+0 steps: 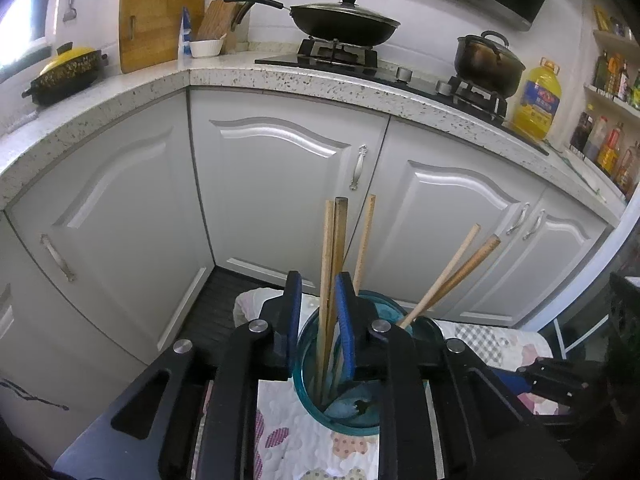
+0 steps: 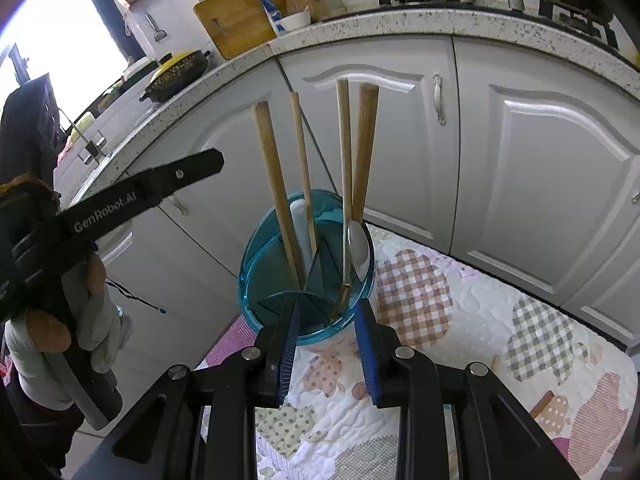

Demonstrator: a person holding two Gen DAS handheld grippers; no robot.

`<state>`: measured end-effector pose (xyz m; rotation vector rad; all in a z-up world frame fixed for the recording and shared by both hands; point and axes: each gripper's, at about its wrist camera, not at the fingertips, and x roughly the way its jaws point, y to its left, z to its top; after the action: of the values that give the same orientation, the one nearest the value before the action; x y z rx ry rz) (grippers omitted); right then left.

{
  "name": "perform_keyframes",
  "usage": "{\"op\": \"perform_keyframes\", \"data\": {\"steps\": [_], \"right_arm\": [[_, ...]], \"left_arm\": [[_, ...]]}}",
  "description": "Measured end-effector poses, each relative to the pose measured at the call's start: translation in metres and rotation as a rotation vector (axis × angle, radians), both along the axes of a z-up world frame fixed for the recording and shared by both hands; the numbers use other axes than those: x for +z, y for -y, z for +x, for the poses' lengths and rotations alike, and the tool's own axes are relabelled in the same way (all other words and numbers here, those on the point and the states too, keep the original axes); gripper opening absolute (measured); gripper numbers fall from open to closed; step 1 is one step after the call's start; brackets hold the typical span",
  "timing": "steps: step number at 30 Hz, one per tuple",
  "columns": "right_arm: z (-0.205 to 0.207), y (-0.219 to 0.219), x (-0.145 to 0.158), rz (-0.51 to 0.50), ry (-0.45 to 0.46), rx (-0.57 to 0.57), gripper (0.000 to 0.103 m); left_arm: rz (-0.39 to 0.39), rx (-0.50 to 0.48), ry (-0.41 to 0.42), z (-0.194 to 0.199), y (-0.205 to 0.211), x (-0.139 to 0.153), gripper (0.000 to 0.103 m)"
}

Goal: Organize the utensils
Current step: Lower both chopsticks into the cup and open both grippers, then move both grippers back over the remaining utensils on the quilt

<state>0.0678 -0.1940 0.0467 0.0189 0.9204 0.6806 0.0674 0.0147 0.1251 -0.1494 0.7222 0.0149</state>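
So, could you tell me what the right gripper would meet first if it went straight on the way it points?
Most likely the near rim of the teal utensil holder, just ahead of the right gripper; depth is uncertain.

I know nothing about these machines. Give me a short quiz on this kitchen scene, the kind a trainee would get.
1. True or false: the black wok on the counter is uncovered.
2. The wooden handles stand in: A) a teal holder; B) a white bowl; C) a yellow pot.
3. Which shiny metal utensil sits among those handles?

Key: 1 false, its lid is on. 2 A. 3 a spoon.
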Motion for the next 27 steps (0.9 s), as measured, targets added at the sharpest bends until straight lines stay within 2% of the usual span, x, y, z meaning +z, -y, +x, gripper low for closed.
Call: {"op": "perform_keyframes", "data": {"steps": [7, 16, 27], "right_arm": [[-0.011, 0.0, 0.014, -0.021, 0.06, -0.04, 0.033], [-0.026, -0.003, 0.018, -0.057, 0.092, -0.052, 0.034], [-0.045, 0.028, 0.016, -0.125, 0.105, -0.109, 0.037]], "left_arm": [[0.003, 0.012, -0.001, -0.011, 0.002, 0.002, 0.019], [-0.004, 0.009, -0.005, -0.03, 0.006, 0.003, 0.02], [-0.033, -0.081, -0.003, -0.059, 0.034, 0.006, 0.022]]}}
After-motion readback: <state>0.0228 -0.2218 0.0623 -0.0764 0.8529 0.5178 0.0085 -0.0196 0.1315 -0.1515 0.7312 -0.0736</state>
